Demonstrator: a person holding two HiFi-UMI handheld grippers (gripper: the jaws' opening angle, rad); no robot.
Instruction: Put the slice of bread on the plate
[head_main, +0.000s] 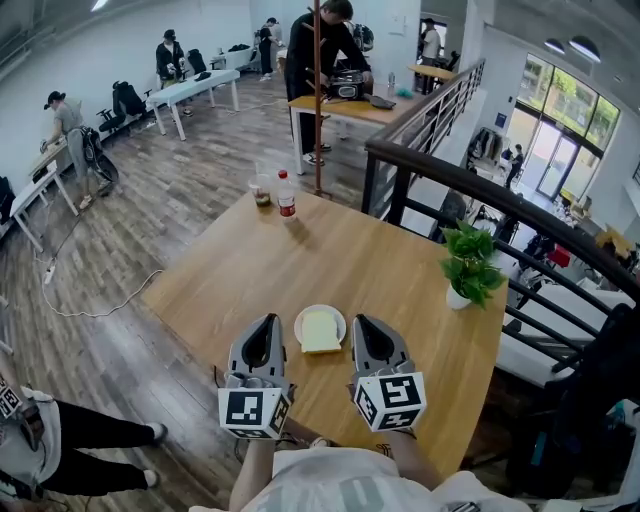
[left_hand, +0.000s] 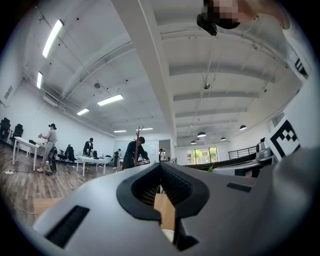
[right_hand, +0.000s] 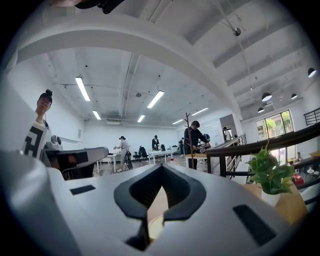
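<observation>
A pale yellow slice of bread lies flat on a small white plate near the front edge of the wooden table. My left gripper rests just left of the plate, and my right gripper just right of it. Both point away from me with their jaws together and nothing between them. In the left gripper view the left gripper has its tips meeting, with a sliver of table visible through the slot. The right gripper view shows the right gripper the same way.
A red-labelled bottle and a glass jar stand at the table's far corner. A potted green plant sits at the right edge. A dark railing runs behind the table. People work at tables further off.
</observation>
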